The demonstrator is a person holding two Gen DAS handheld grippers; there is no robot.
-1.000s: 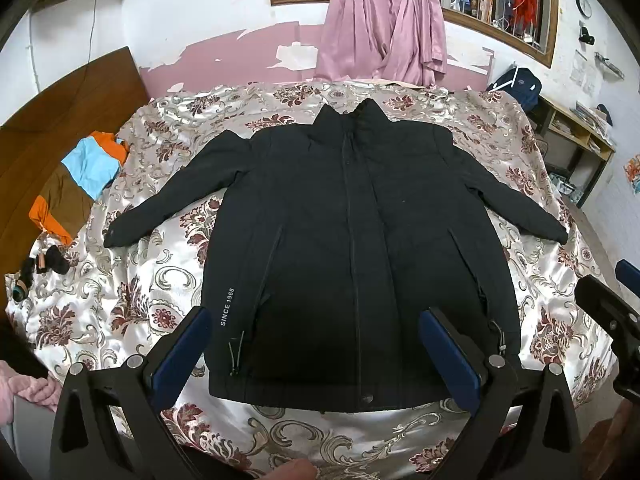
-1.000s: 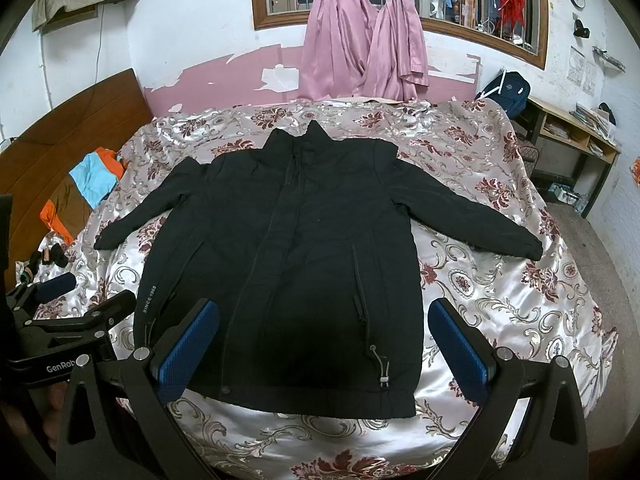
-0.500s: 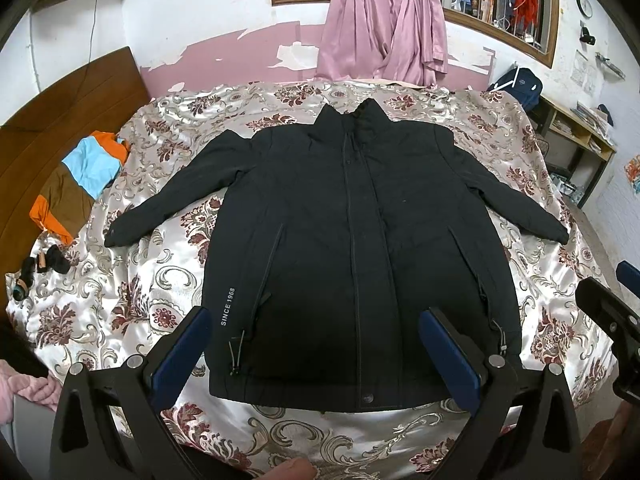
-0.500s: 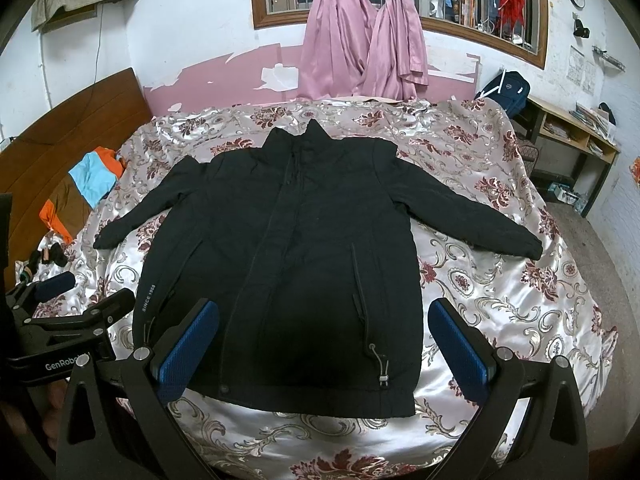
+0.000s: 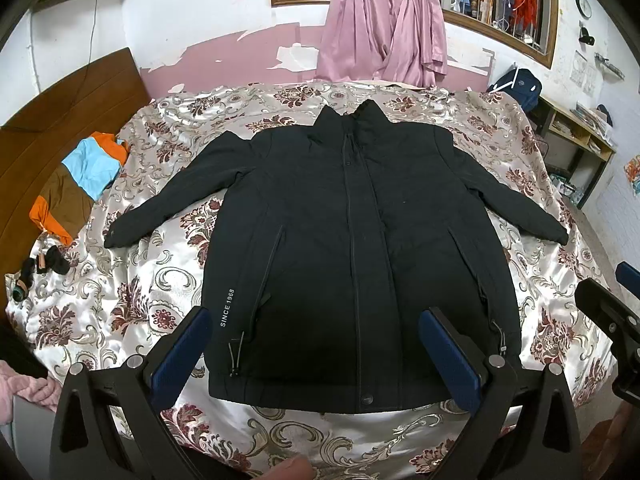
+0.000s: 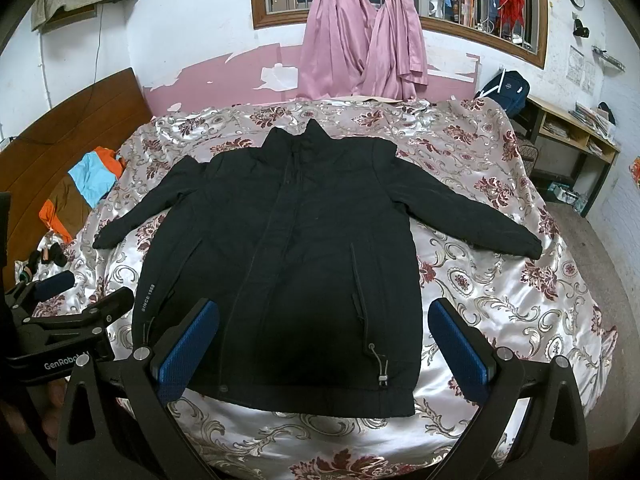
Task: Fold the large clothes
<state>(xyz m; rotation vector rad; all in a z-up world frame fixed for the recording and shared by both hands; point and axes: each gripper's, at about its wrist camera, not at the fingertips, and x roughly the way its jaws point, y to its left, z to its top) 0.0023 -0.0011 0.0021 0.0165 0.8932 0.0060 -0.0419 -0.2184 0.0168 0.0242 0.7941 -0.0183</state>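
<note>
A large black jacket [image 5: 352, 248] lies flat and zipped on the bed, collar at the far side, both sleeves spread out; it also shows in the right wrist view [image 6: 288, 256]. White "SINCE 1968" lettering [image 5: 227, 307] runs near its left hem. My left gripper [image 5: 316, 354] is open and empty, held above the hem's near edge. My right gripper [image 6: 324, 344] is open and empty, also above the hem. The left gripper's body shows at the left of the right wrist view [image 6: 68, 328].
The bed has a shiny floral cover [image 5: 140, 300]. An orange, blue and brown garment [image 5: 76, 184] and small dark items [image 5: 44, 264] lie at the left by the wooden headboard [image 5: 60, 120]. Pink curtains [image 5: 380, 32] hang behind. A shelf [image 5: 580, 140] stands at the right.
</note>
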